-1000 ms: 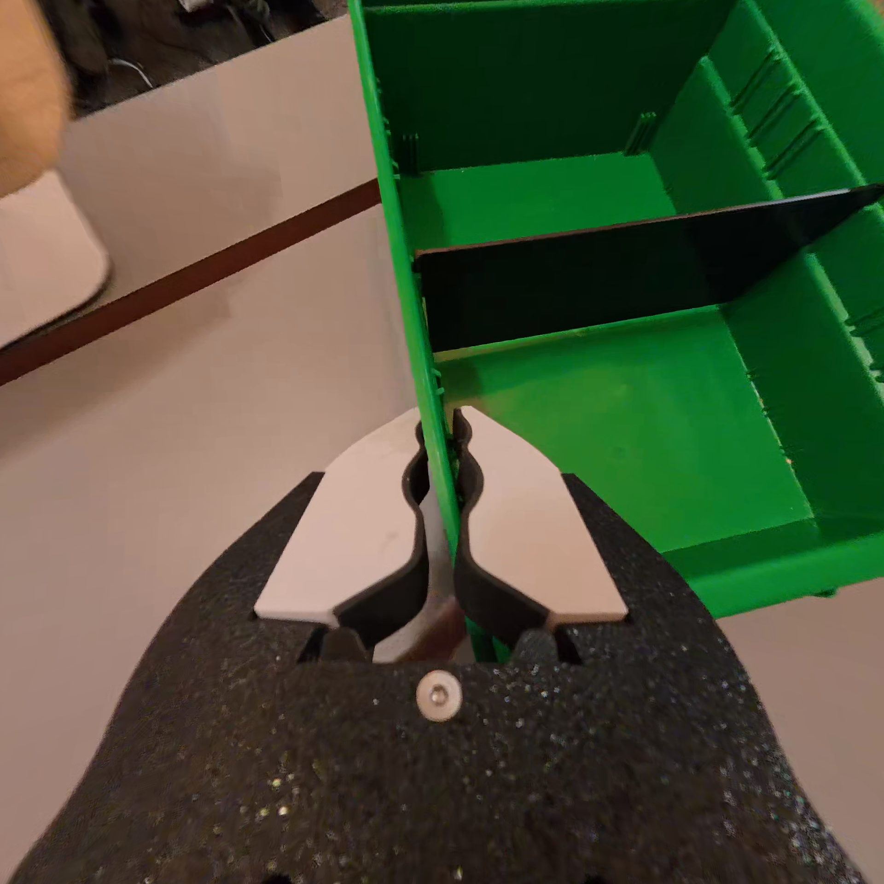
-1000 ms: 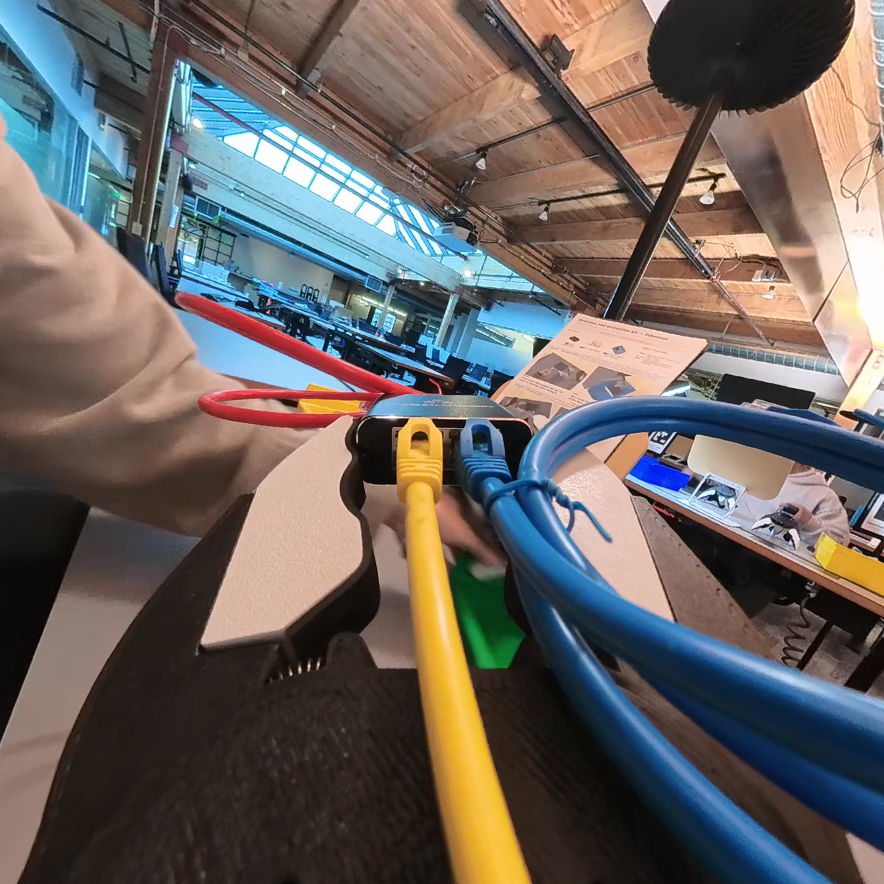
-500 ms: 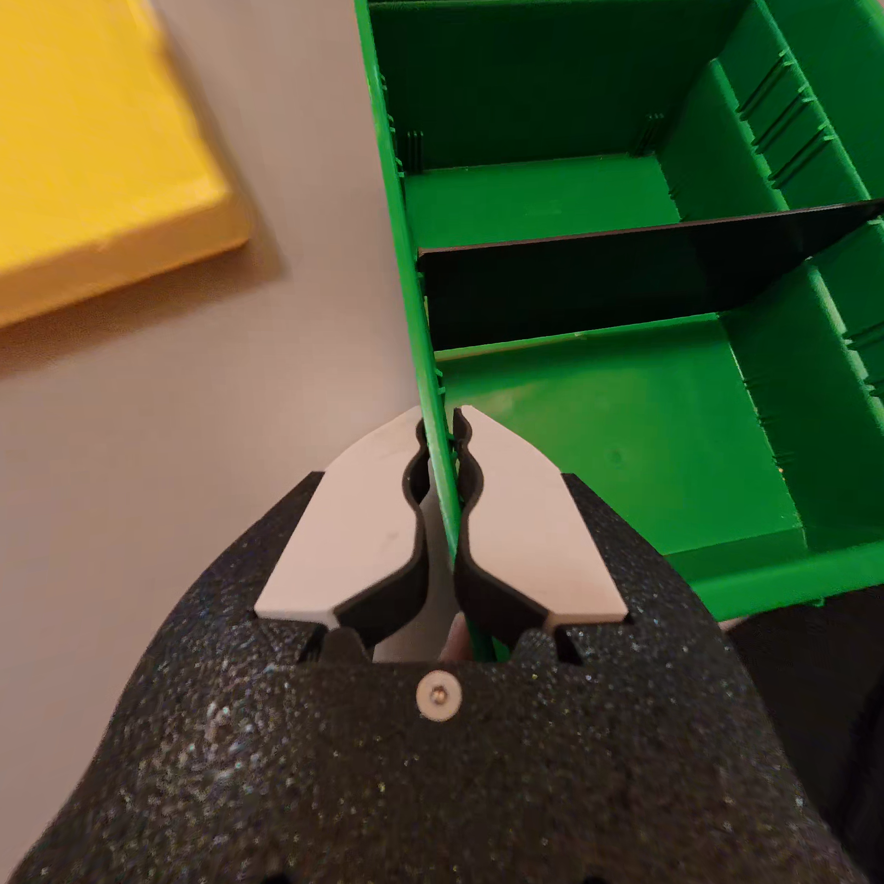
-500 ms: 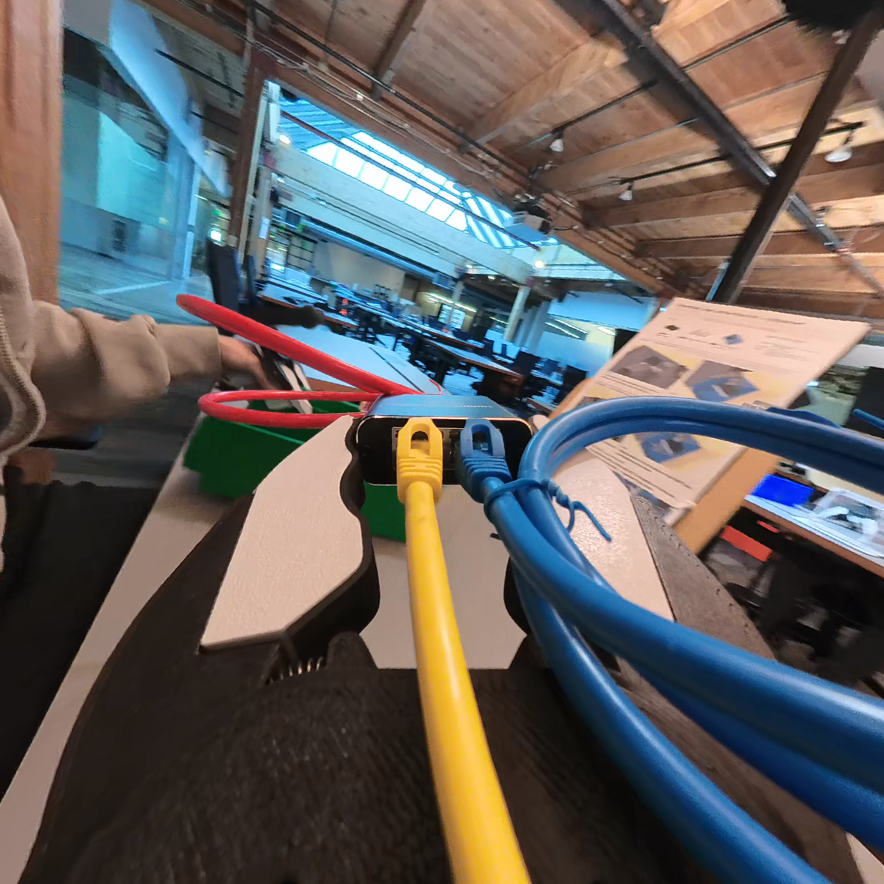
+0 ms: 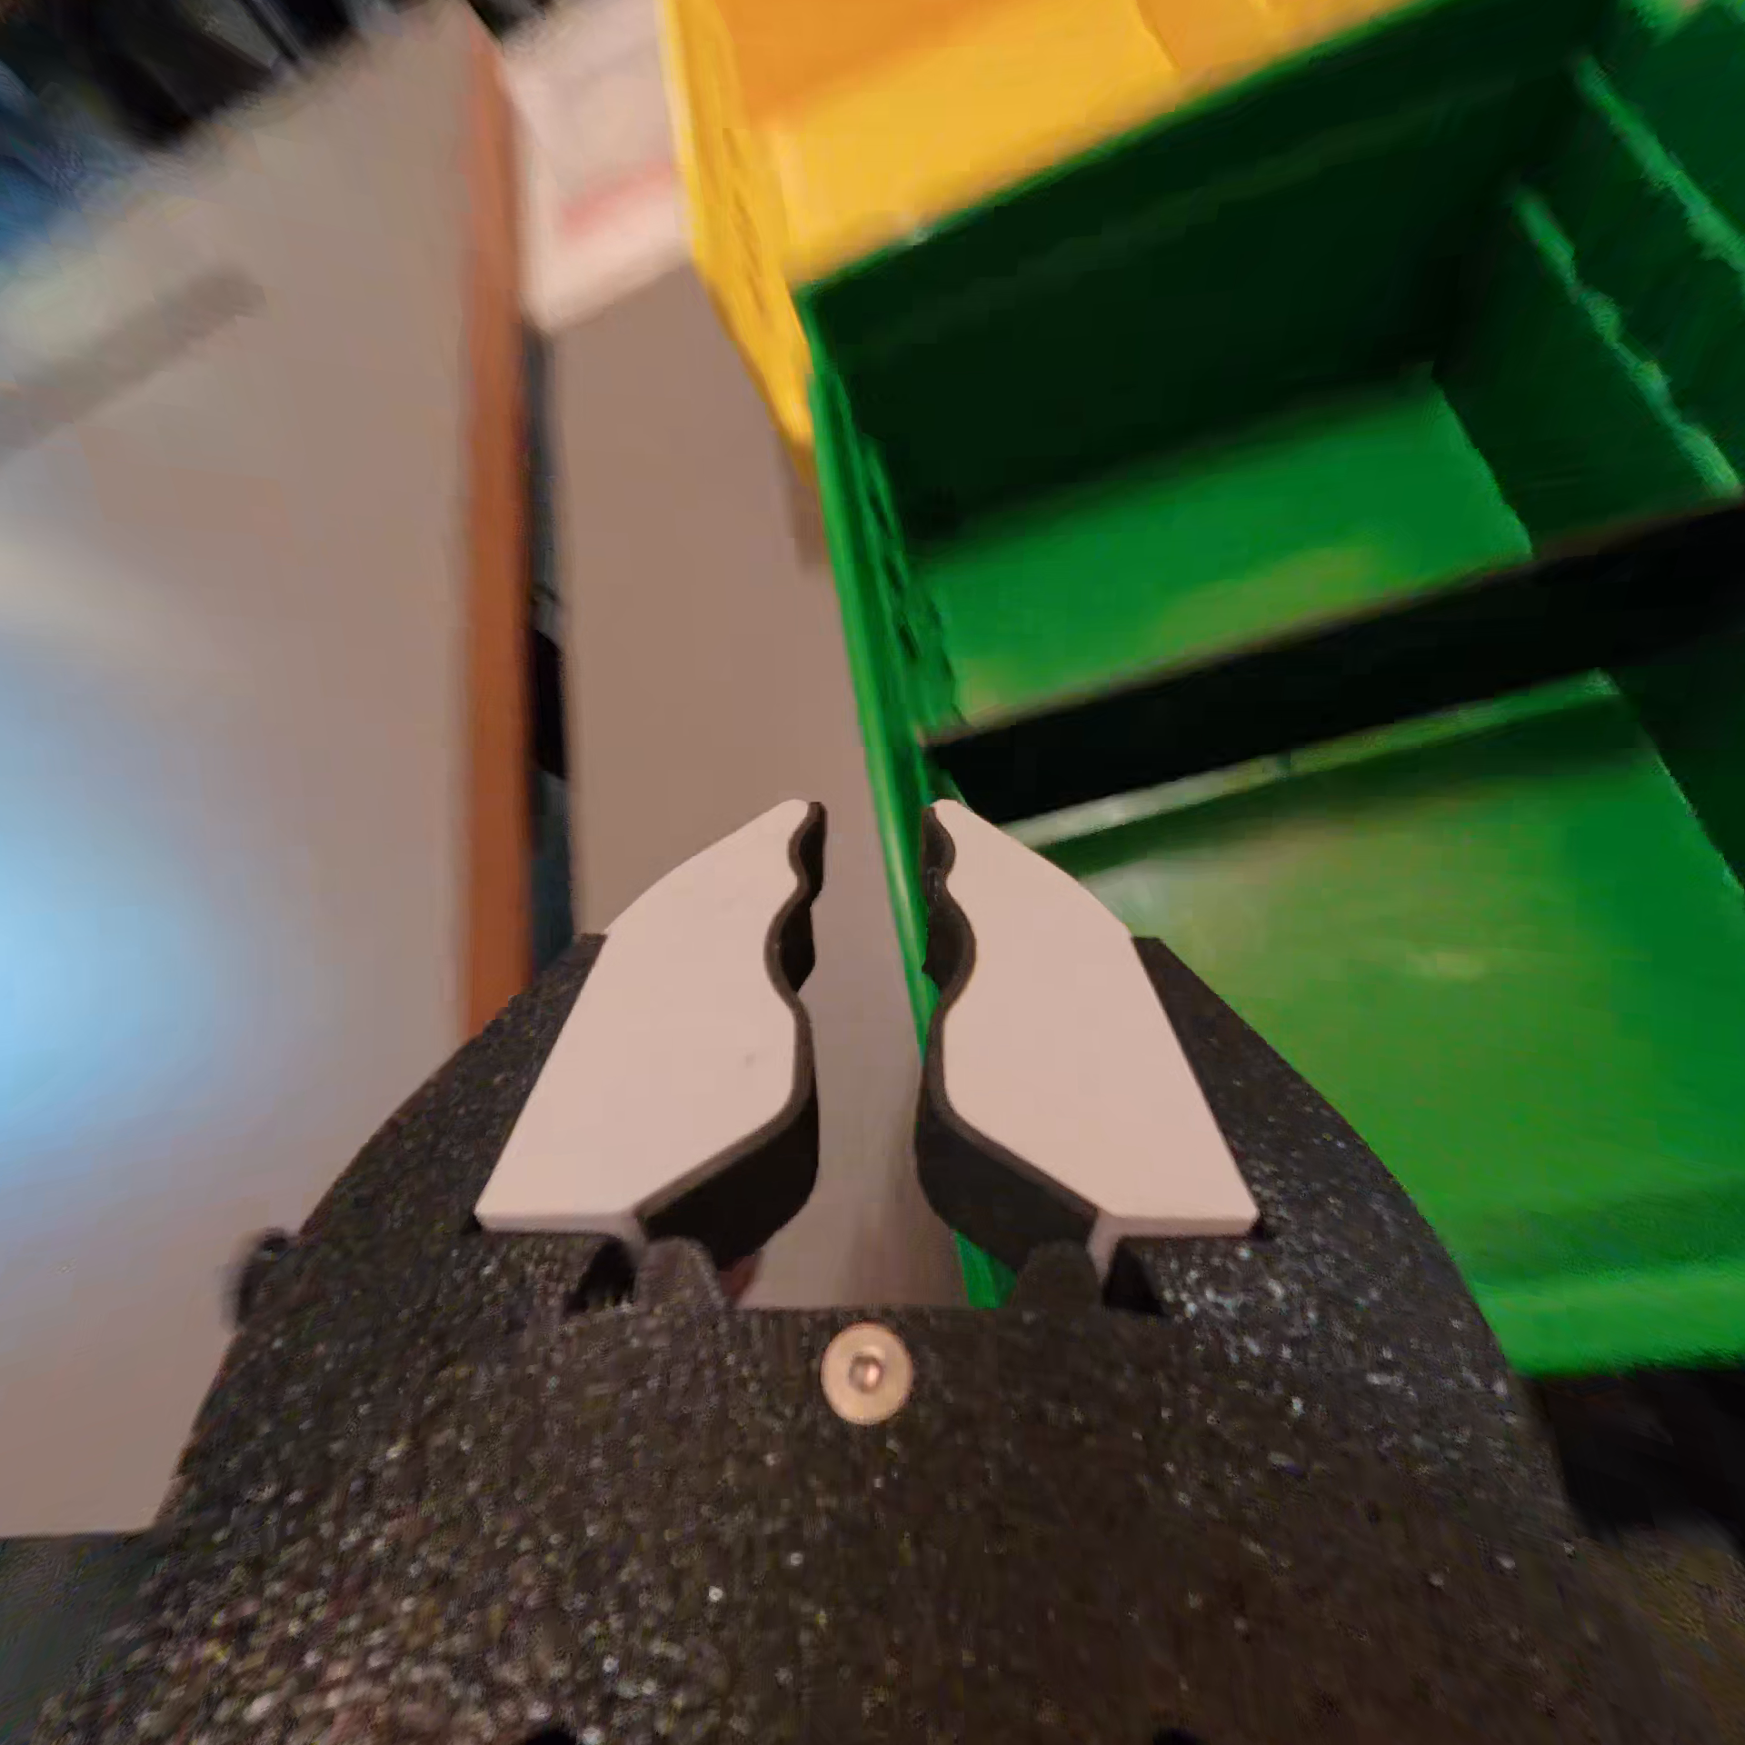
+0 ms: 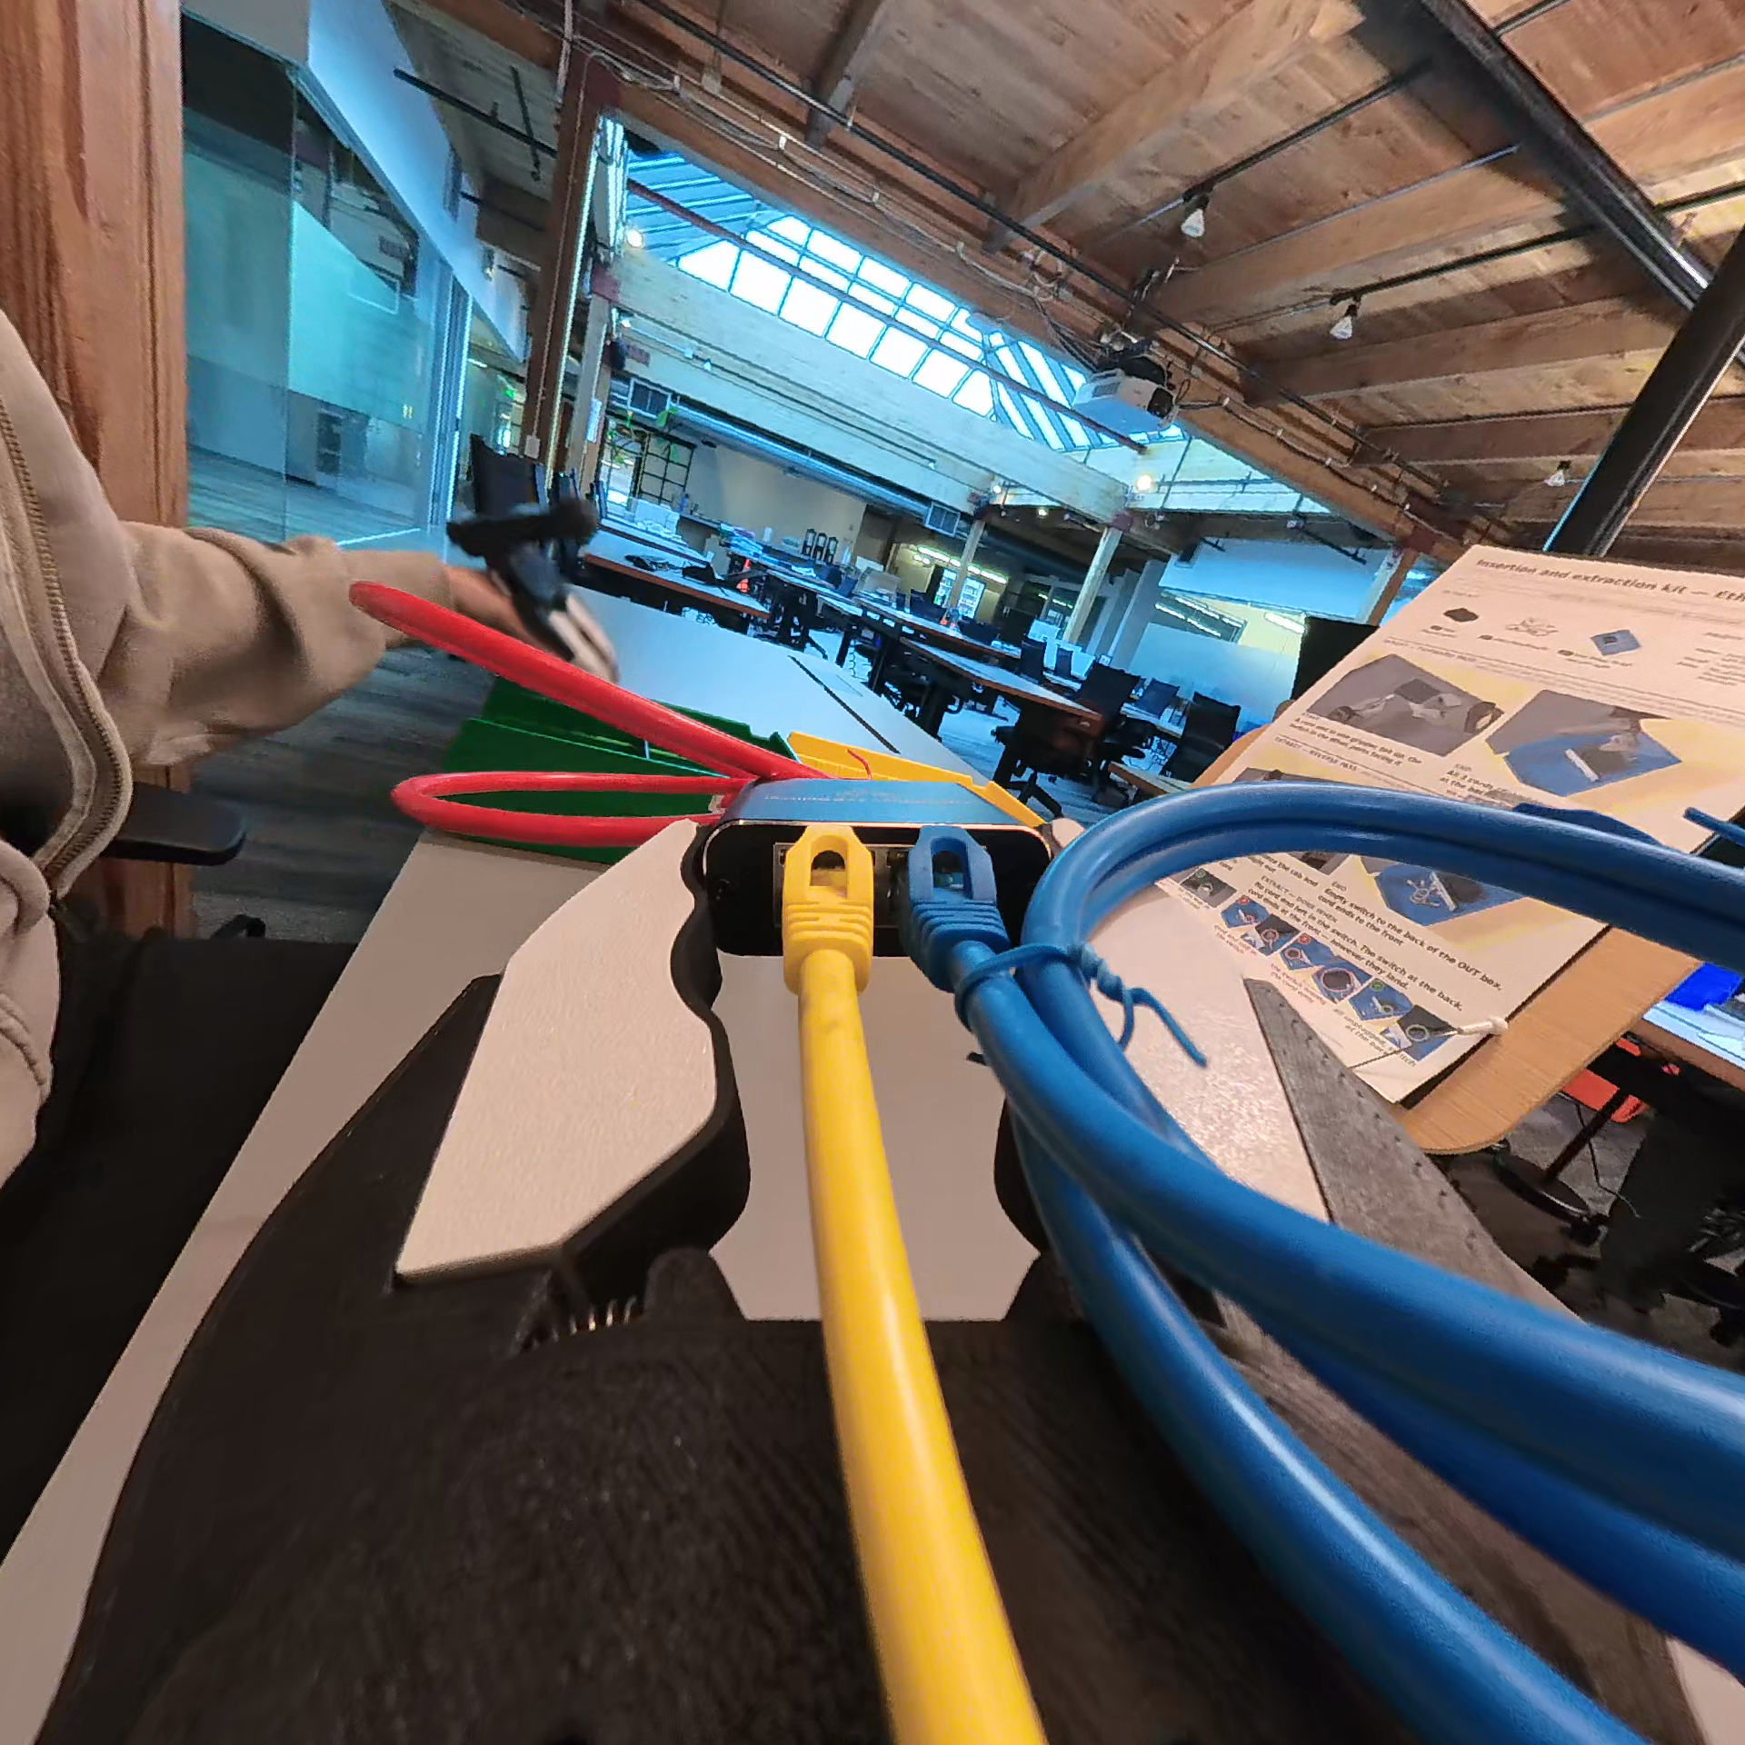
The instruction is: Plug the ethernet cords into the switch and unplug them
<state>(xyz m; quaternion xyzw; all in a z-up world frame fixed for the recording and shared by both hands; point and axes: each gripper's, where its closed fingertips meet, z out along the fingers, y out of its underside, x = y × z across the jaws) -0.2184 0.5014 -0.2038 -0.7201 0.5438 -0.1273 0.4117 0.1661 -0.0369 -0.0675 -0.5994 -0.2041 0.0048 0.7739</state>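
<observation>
Wooden beams span the open office behind a grey table, where the right gripper clamps a dark switch with yellow cord and blue cord plugged in, a red cord looping behind. Far left, the left gripper, fingers parted, straddles the green bin wall beside a yellow bin.

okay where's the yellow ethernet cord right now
In the right wrist view the yellow cord runs up the middle between the right claw's fingers into the switch, just left of the blue cord's plug.
</observation>
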